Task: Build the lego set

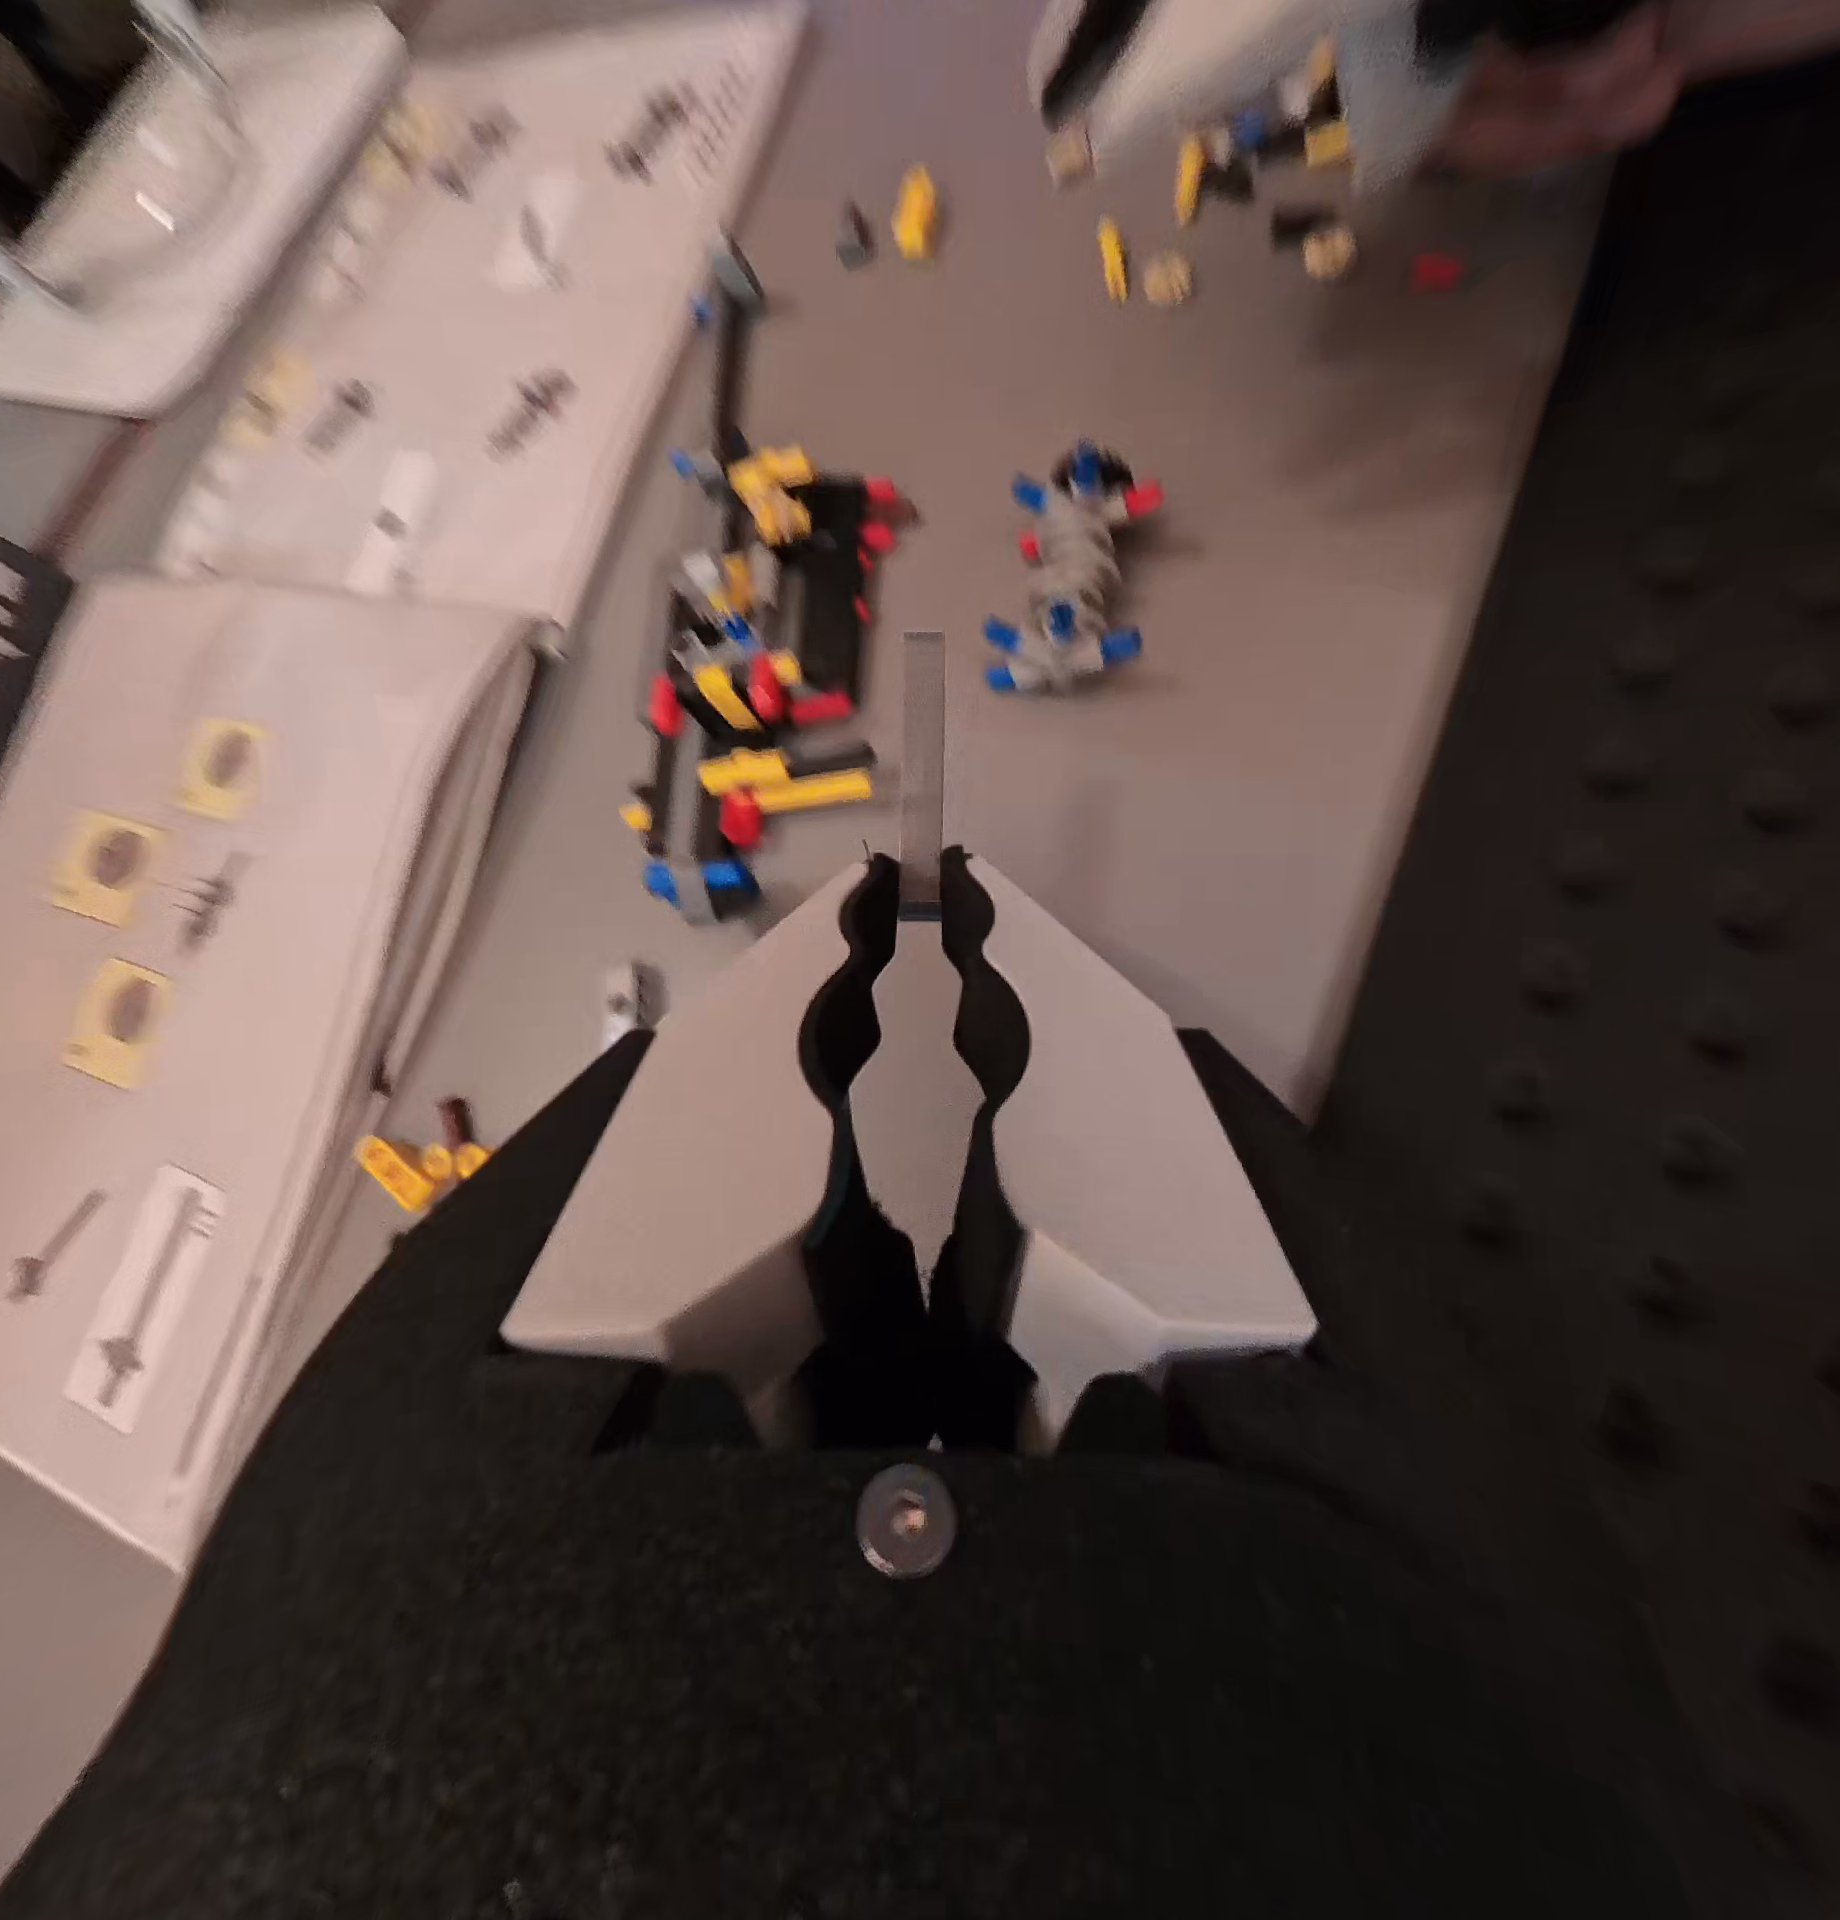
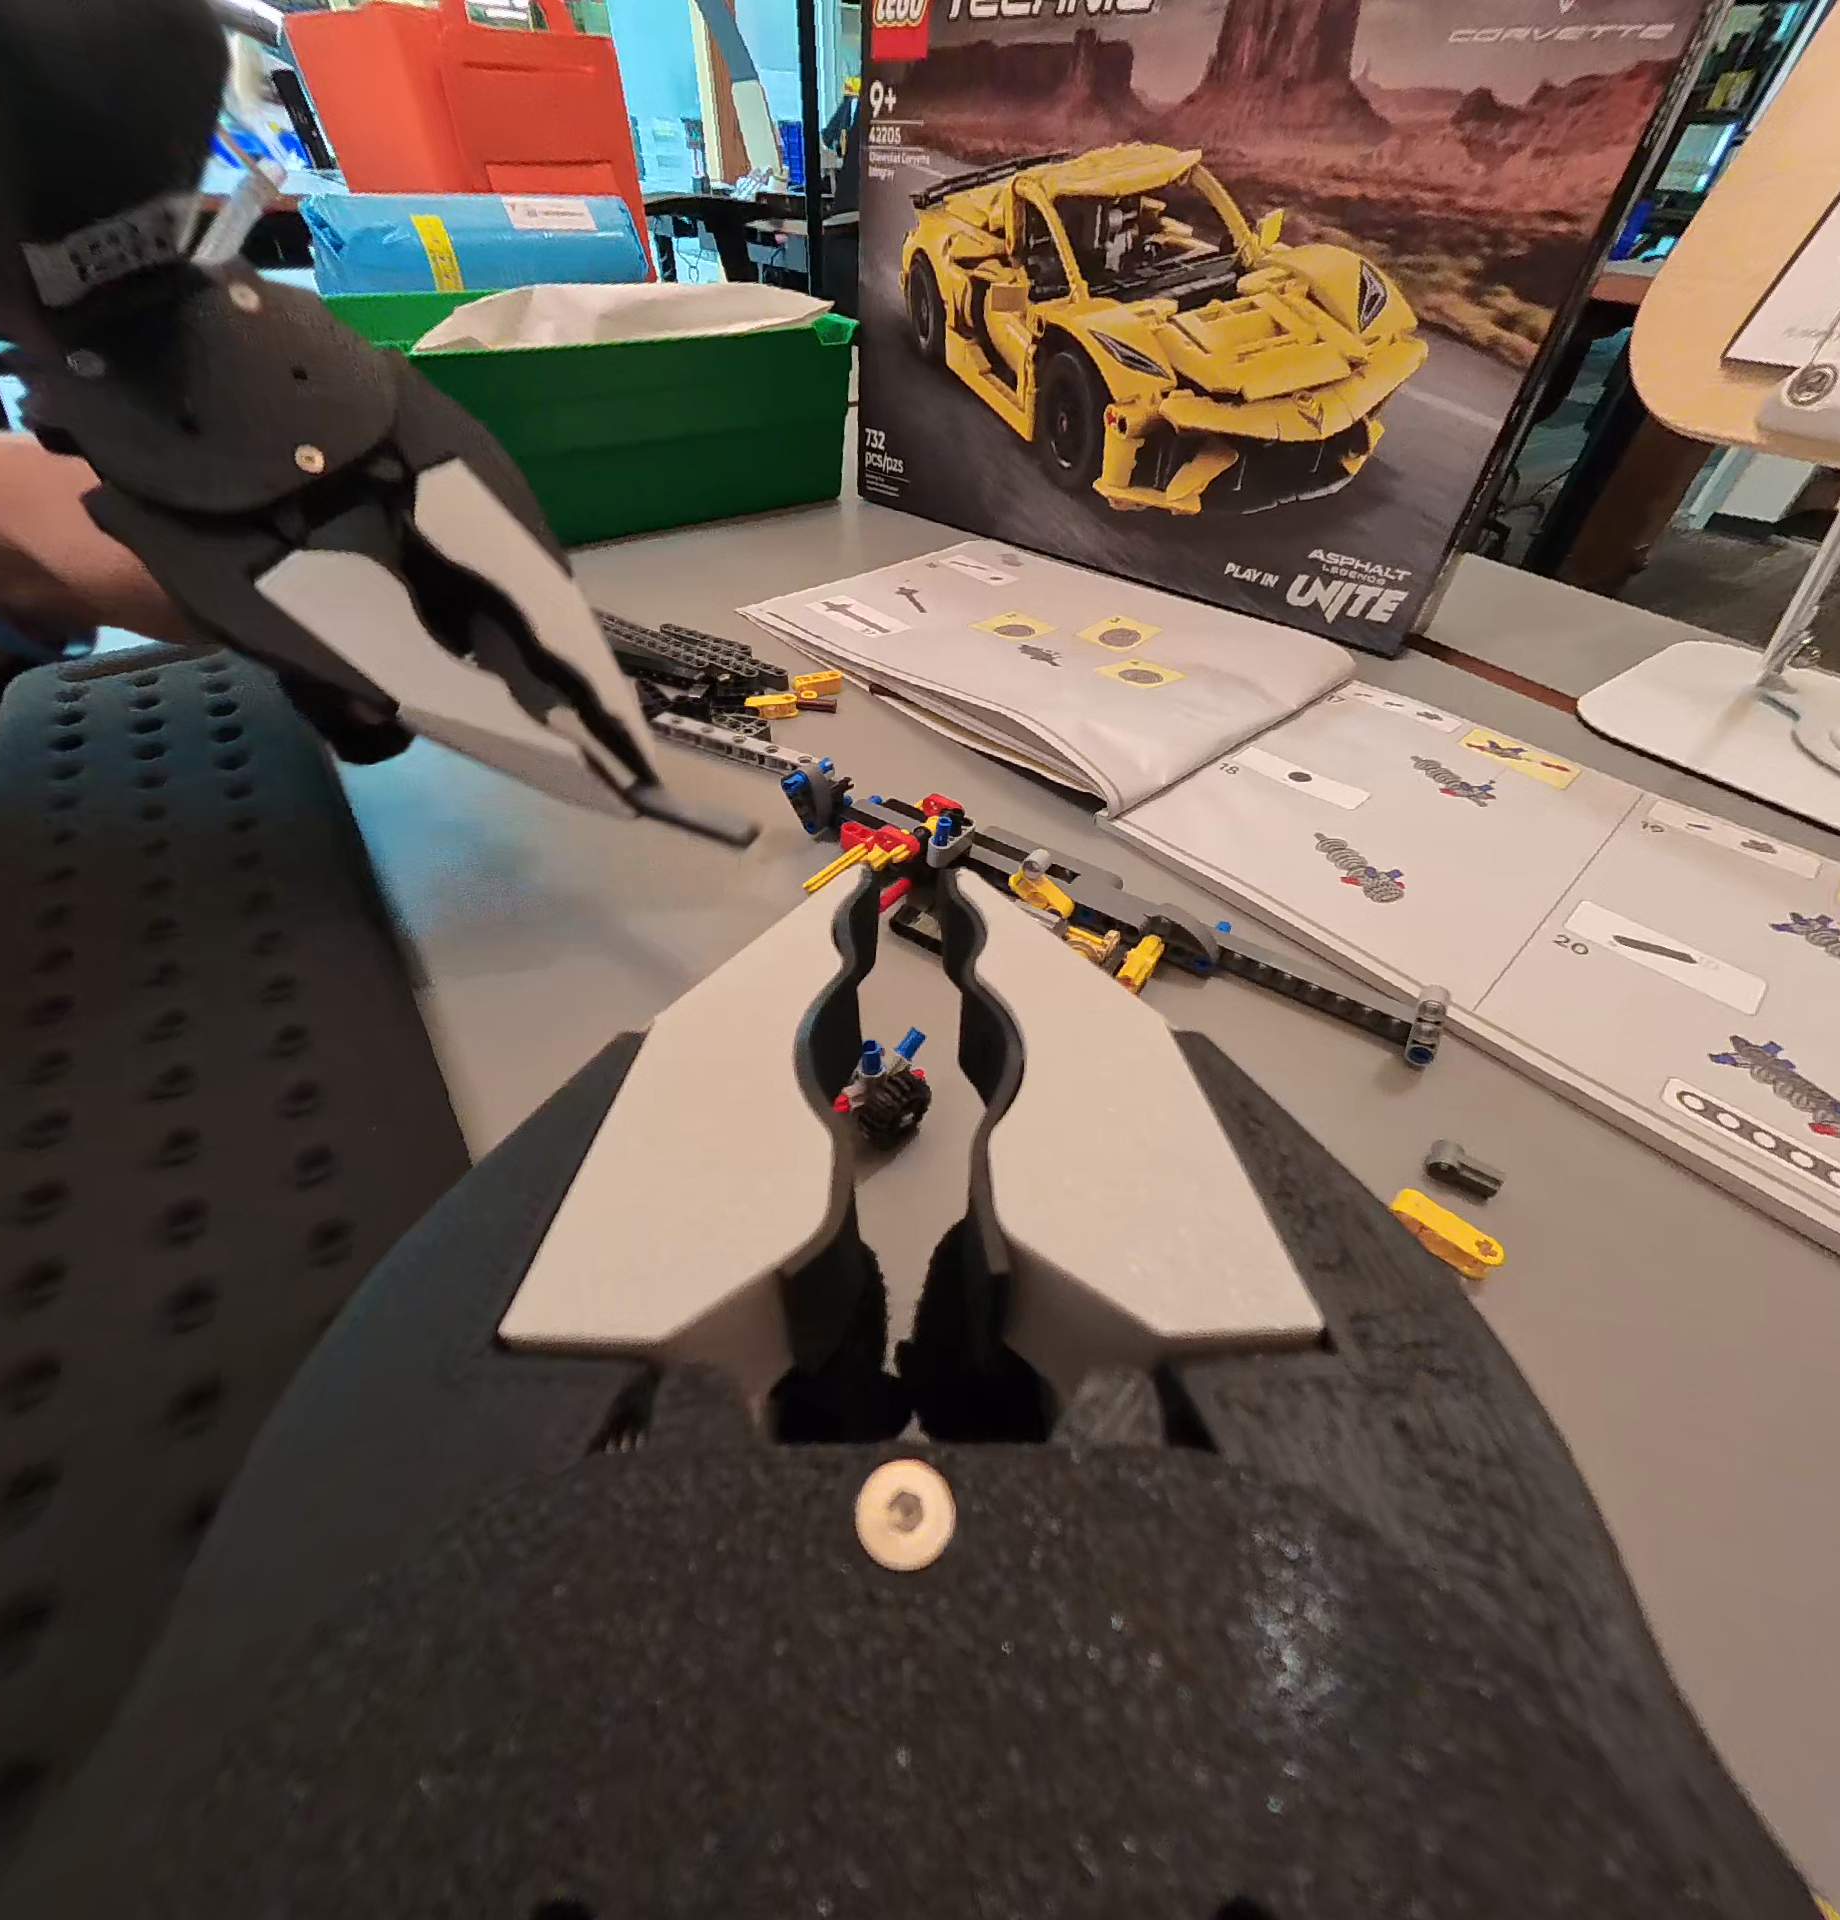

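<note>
Left hand-held gripper (image 1: 920,883) pinches 1 thin grey beam (image 1: 923,769) by its end above the bench (image 1: 1259,831), chassis (image 1: 770,644) at 11 o'clock; so shallow a grip could let it pivot or slip, while the right hand-held gripper (image 2: 911,894) hovers slightly spread, empty.

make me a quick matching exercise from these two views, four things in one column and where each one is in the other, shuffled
Things:
1. grey beam
2. set box
3. green bin
4. small gear assembly

Places:
A. standing upright behind the open instruction booklet
B. on the table, seen between the right gripper fingers
C. clamped in the left gripper
D. at the table's far edge, left of the box

Pairs: 1-C, 2-A, 3-D, 4-B
</note>
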Demonstrator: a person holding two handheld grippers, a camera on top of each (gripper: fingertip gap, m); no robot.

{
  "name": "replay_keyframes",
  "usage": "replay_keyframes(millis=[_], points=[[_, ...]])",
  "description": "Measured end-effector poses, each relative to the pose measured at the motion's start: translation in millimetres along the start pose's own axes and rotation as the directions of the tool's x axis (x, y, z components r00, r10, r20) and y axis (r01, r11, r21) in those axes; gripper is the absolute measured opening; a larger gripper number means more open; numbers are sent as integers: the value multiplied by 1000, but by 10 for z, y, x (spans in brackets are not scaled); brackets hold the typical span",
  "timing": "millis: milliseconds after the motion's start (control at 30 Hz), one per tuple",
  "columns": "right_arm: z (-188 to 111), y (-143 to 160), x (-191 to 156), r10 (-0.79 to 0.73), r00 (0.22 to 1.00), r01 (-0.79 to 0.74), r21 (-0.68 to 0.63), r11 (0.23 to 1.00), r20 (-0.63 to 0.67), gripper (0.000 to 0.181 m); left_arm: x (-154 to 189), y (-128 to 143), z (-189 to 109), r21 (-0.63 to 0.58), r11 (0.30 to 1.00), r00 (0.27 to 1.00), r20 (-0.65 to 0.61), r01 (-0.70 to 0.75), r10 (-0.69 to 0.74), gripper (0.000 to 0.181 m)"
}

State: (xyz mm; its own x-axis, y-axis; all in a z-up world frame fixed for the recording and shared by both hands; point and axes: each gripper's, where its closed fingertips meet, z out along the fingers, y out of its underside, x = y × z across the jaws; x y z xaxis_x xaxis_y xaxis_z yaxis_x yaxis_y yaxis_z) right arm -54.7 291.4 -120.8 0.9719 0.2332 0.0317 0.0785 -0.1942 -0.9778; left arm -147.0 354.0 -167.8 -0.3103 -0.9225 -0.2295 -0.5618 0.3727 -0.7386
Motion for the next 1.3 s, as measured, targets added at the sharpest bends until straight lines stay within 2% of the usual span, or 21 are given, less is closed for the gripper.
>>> replay_keyframes(millis=[100, 233, 400, 500, 533, 600, 667, 733, 867, 967, 1100, 1167, 1300], points=[[16, 16, -32, -22, 1000, 22, -7, 1000, 9, 11, -131, -376, 3, 170, 984, 989, 143, -61, 37, 7], [31, 44, -33, -19, 1000, 19, -23, 1000, 11, 12, -106, -576, 146, 245, 957, 969, 226, -156, 100, 6], [31, 48, -5, -7, 1000, 7, -25, 1000, 1, 17, 81, -611, 257, 295, 951, 994, 86, -94, 72, 7], [41, 68, -43, -34, 999, 35, -39, 999, 19, 19, 161, -623, 228, 318, 948, 998, -67, 21, 0, 7], [35, 68, -63, -57, 998, 58, -45, 997, 31, 20, 196, -614, 218, 306, 948, 987, -153, 92, -47, 7], [6, 41, -93, -153, 987, 156, -51, 987, 49, 22, 332, -582, 187, 189, 944, 902, -392, 272, -181, 7], [-3, 112, -149, -278, 956, 288, -104, 952, 97, 23, 344, -632, 118, 93, 912, 805, -512, 399, -300, 7], [7, 166, -171, -403, 906, 421, -165, 892, 130, 24, 401, -593, 67, -57, 900, 712, -591, 432, -380, 6], [54, 68, -310, -526, 825, 559, -165, 812, 206, 23, 409, -569, 43, -238, 851, 586, -638, 468, -500, 6], [97, 36, -417, -567, 785, 610, -155, 777, 248, 19, 443, -527, 75, -310, 842, 561, -638, 441, -528, 6], [141, 177, -445, -622, 728, 681, -197, 705, 289, 10, 502, -560, 85, -329, 843, 535, -659, 426, -528, 6], [141, 217, -441, -626, 721, 688, -202, 697, 295, 9, 496, -560, 100, -319, 843, 538, -659, 433, -526, 6], [137, 279, -478, -632, 703, 704, -199, 681, 326, 8, 541, -549, 92, -334, 820, 483, -680, 465, -551, 6]])
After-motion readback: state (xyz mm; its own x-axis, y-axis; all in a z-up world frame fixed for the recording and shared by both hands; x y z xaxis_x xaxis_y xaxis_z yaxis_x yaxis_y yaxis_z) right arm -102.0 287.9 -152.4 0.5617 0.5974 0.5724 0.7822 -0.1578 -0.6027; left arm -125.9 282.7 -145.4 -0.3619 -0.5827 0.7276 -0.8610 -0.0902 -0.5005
